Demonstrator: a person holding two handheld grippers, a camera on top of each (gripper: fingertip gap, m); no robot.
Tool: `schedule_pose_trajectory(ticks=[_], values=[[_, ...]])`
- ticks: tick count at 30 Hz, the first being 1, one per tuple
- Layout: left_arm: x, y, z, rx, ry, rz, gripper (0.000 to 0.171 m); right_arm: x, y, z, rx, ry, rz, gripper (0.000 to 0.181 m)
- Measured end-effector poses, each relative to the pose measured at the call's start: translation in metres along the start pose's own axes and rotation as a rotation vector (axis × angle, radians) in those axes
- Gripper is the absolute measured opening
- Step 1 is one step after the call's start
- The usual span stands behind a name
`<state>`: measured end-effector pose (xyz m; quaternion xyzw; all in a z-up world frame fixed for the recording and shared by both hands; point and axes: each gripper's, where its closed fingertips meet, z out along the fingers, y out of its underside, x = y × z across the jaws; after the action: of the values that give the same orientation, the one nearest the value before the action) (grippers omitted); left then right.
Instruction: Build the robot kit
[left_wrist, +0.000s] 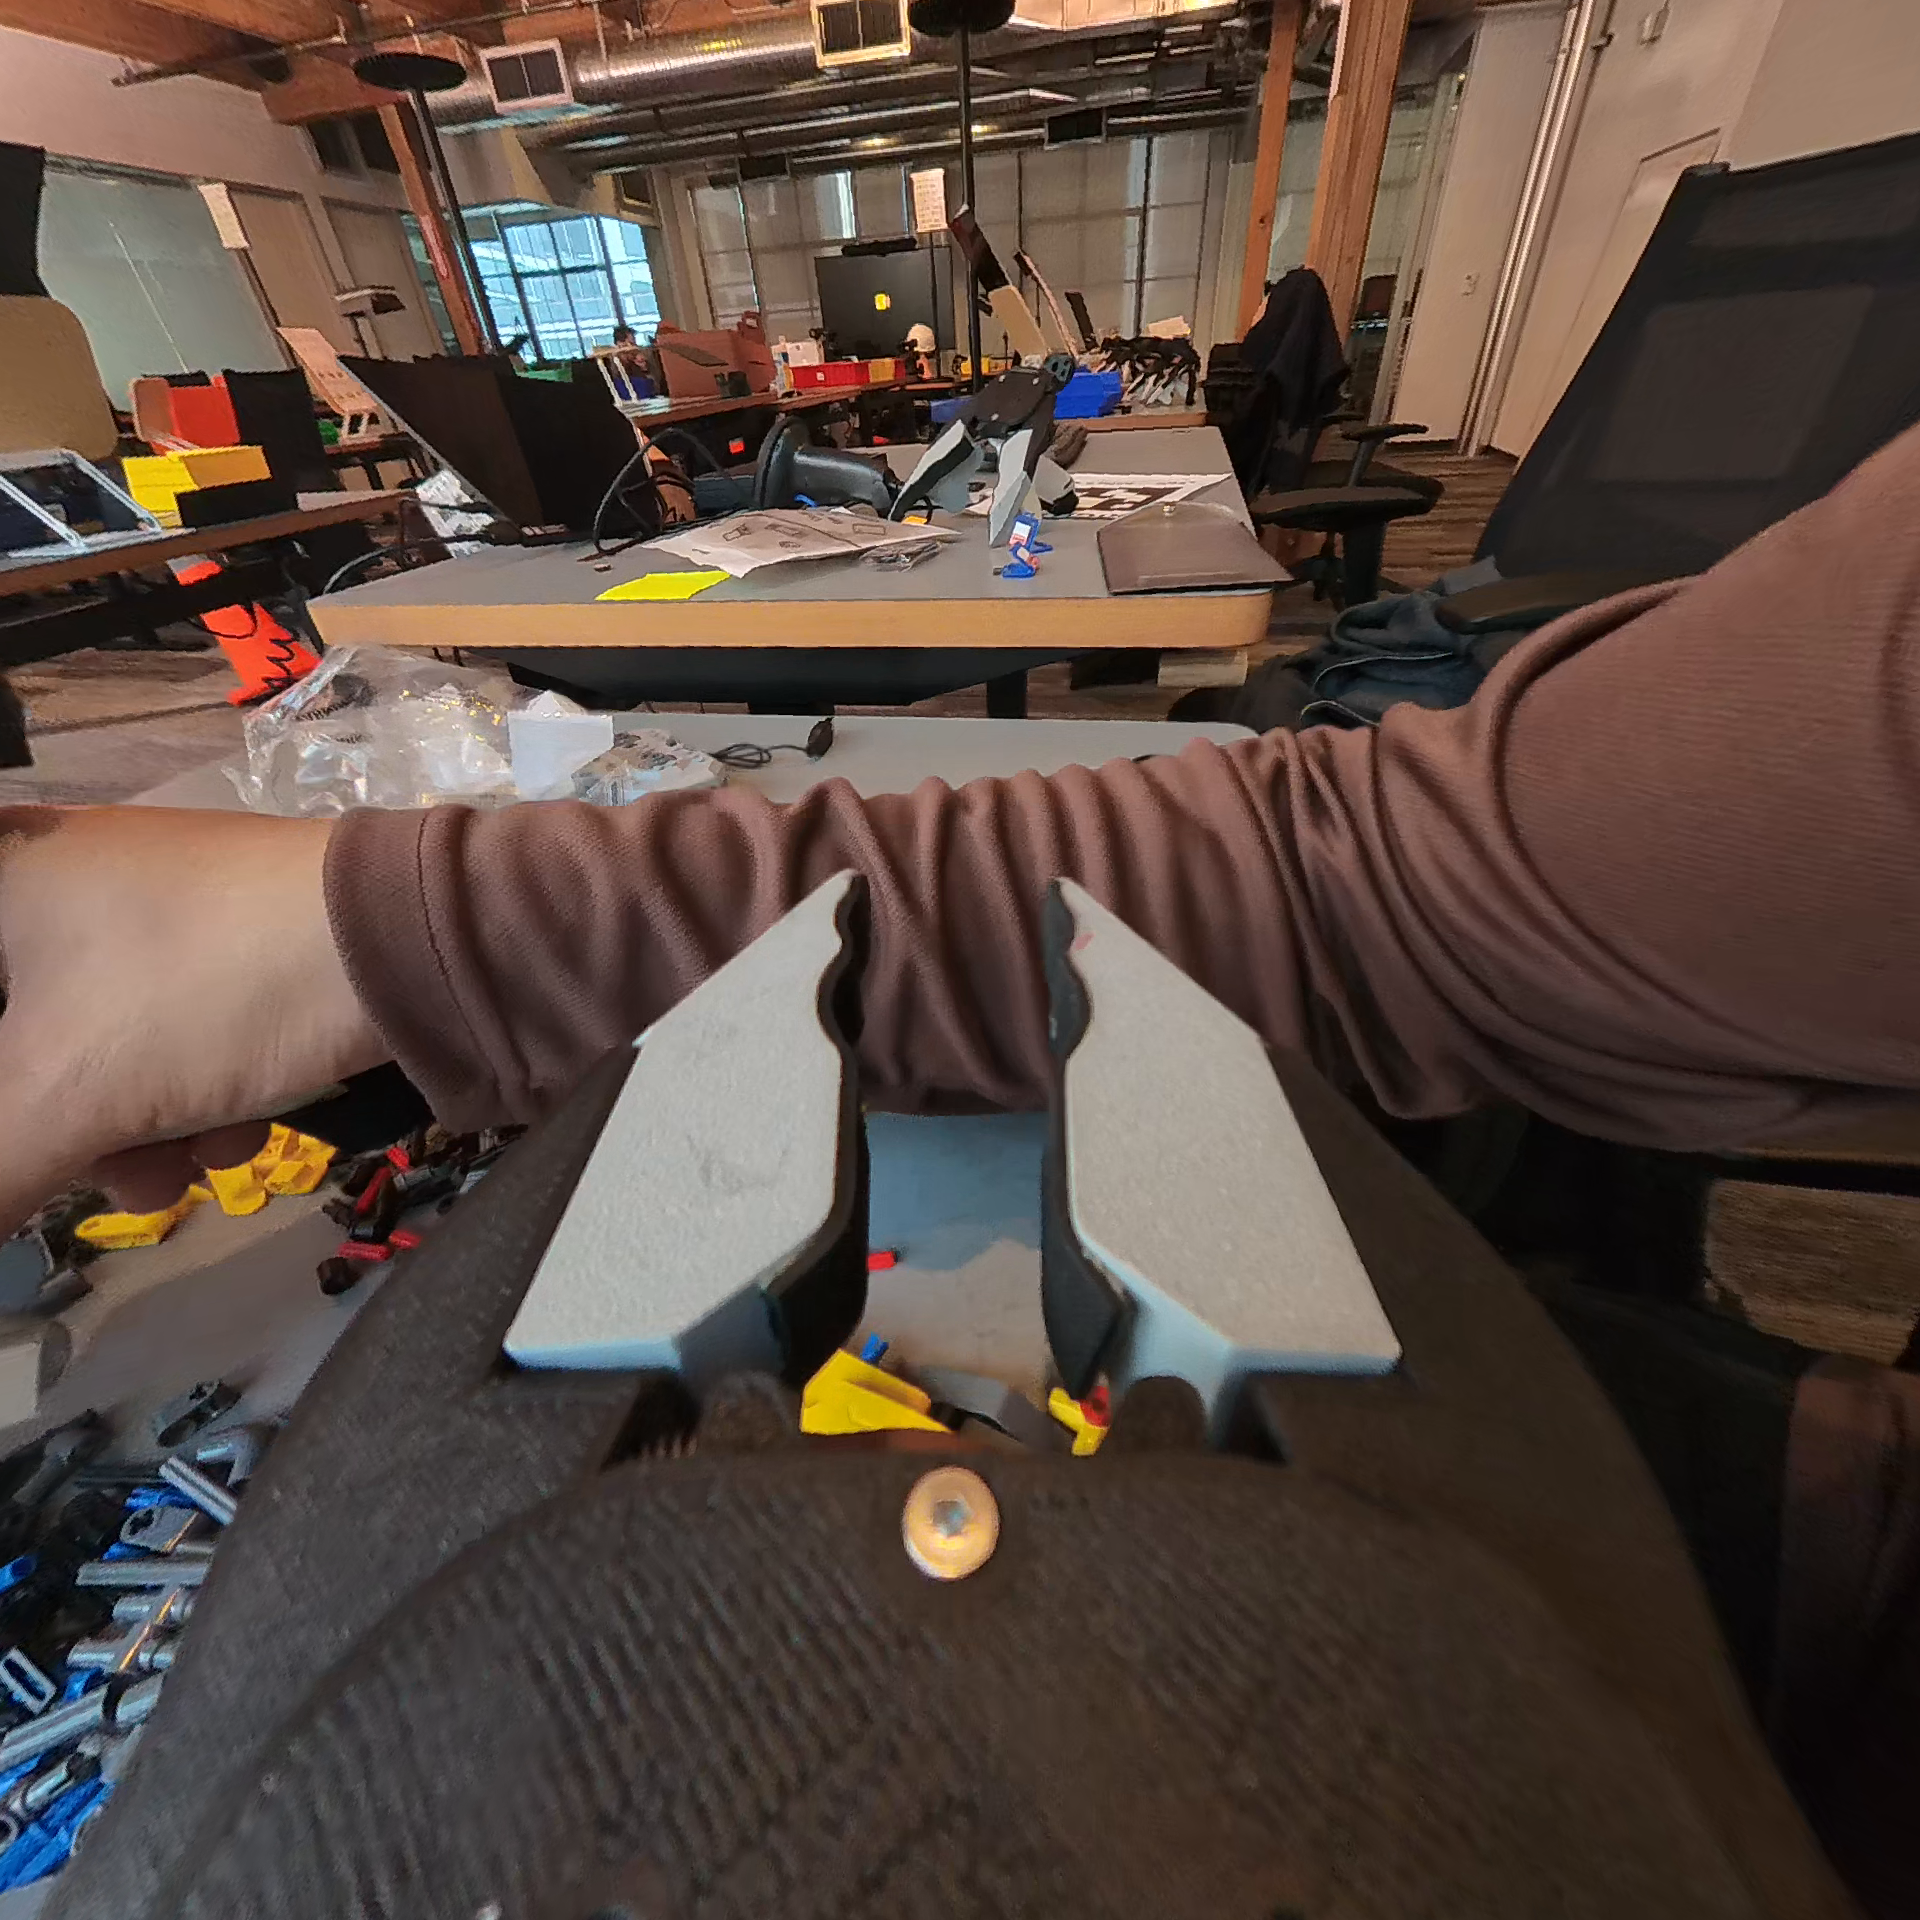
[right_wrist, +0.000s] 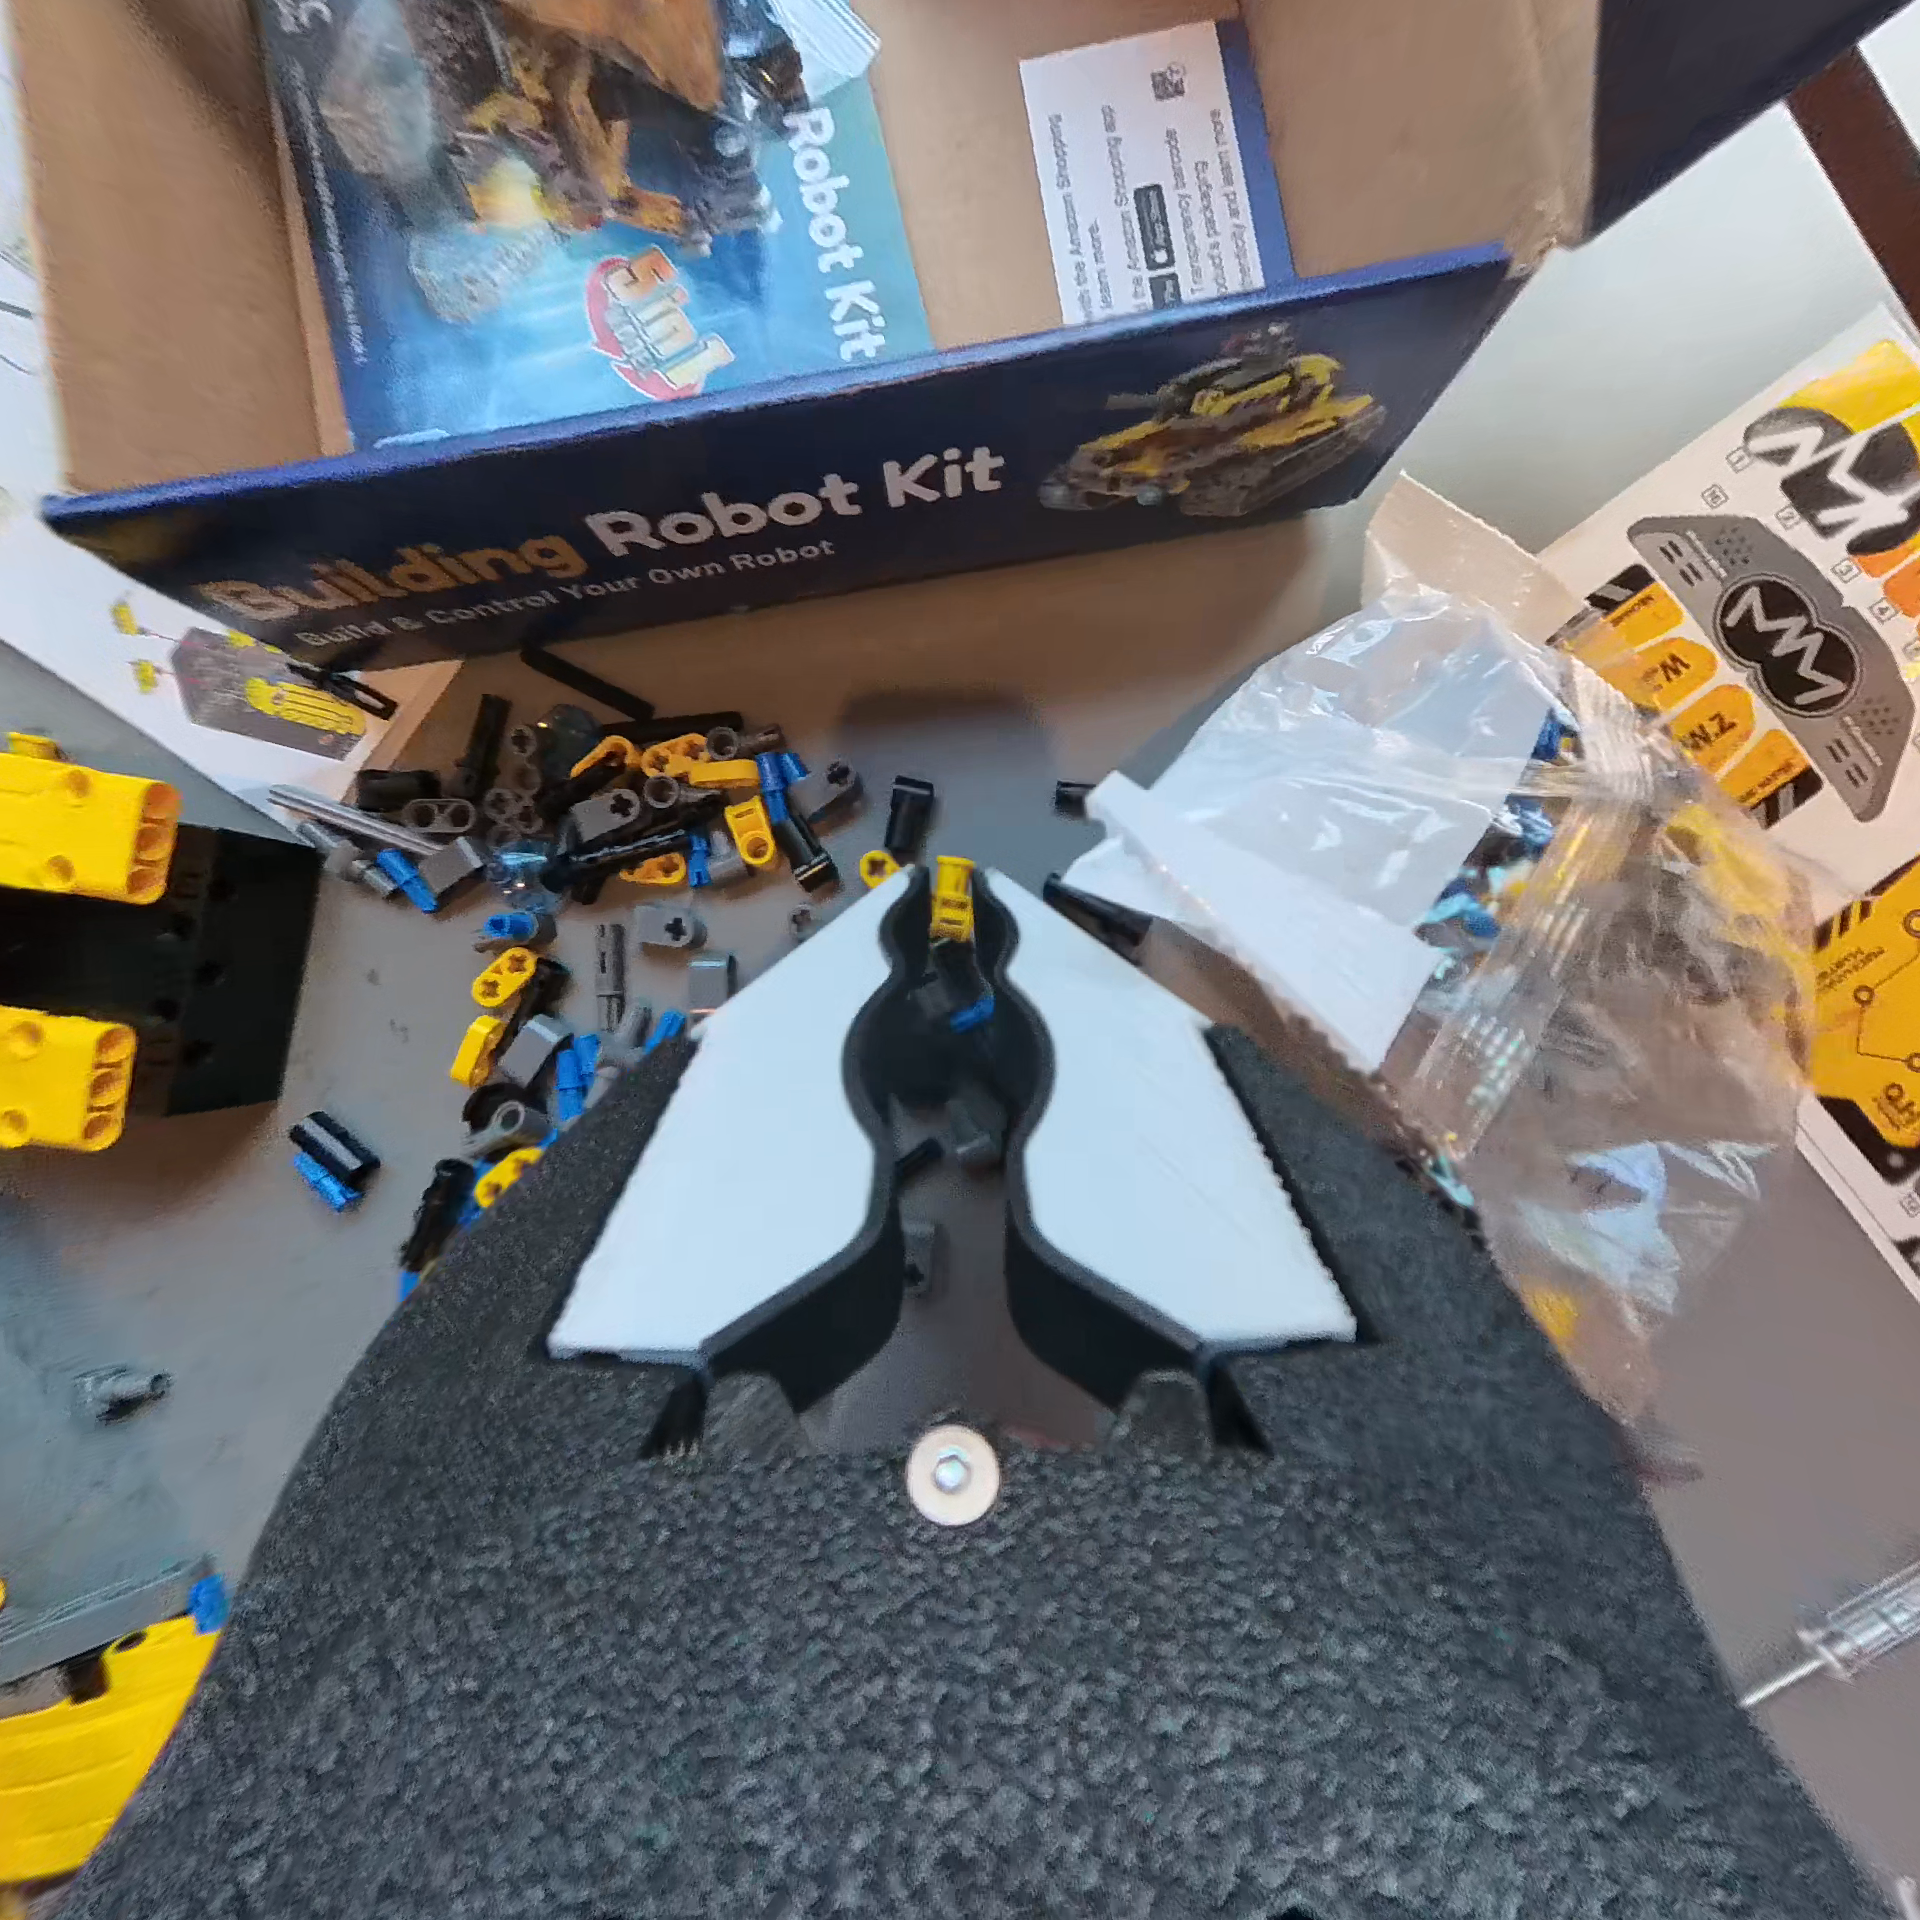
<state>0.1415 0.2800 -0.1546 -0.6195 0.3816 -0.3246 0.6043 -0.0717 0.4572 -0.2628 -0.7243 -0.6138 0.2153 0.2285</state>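
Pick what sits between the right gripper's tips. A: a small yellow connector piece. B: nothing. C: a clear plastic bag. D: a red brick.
A: in the right wrist view the right gripper has its jaws nearly closed on a small yellow connector piece at the tips.

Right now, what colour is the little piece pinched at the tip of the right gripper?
Yellow. The little piece sits between the right gripper fingertips, clearest in the right wrist view.

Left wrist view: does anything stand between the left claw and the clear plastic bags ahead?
Yes. A sleeved forearm crosses right in front of the open left claw, between it and the bags on the table.
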Motion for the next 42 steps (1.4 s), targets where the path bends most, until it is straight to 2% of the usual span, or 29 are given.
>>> schedule_pose_trajectory(ticks=[4,8,14,22,25,28,34,39,42], values=[[0.015,0.003,0.004,-0.013,-0.012,0.102,0.027,-0.011,0.000,-0.016,0.039,-0.010,-0.013,0.007],[0.041,0.004,0.006,-0.005,-0.002,0.297,0.026,-0.019,0.004,-0.030,0.055,0.007,-0.034,0.006],[0.058,0.005,0.008,0.025,-0.020,0.466,0.006,-0.050,0.012,-0.060,0.100,-0.060,-0.020,0.006],[0.053,0.013,0.011,-0.010,-0.023,0.468,0.010,-0.066,0.045,-0.079,0.185,-0.136,0.127,0.007],[0.051,0.015,0.012,-0.018,-0.022,0.467,0.010,-0.069,0.056,-0.084,0.183,-0.136,0.133,0.007],[0.056,0.016,0.011,-0.015,-0.001,0.457,0.014,-0.078,0.078,-0.082,0.089,-0.136,0.113,0.007],[0.064,0.010,0.009,0.024,0.015,0.498,0.009,-0.091,0.125,-0.064,-0.125,-0.075,0.010,0.009],[0.063,0.005,0.009,0.042,-0.003,0.484,0.000,-0.089,0.125,-0.068,-0.130,-0.036,-0.019,0.015],[0.070,-0.001,0.007,0.071,0.024,0.438,0.000,-0.104,0.106,-0.078,-0.052,-0.083,-0.052,0.015]])
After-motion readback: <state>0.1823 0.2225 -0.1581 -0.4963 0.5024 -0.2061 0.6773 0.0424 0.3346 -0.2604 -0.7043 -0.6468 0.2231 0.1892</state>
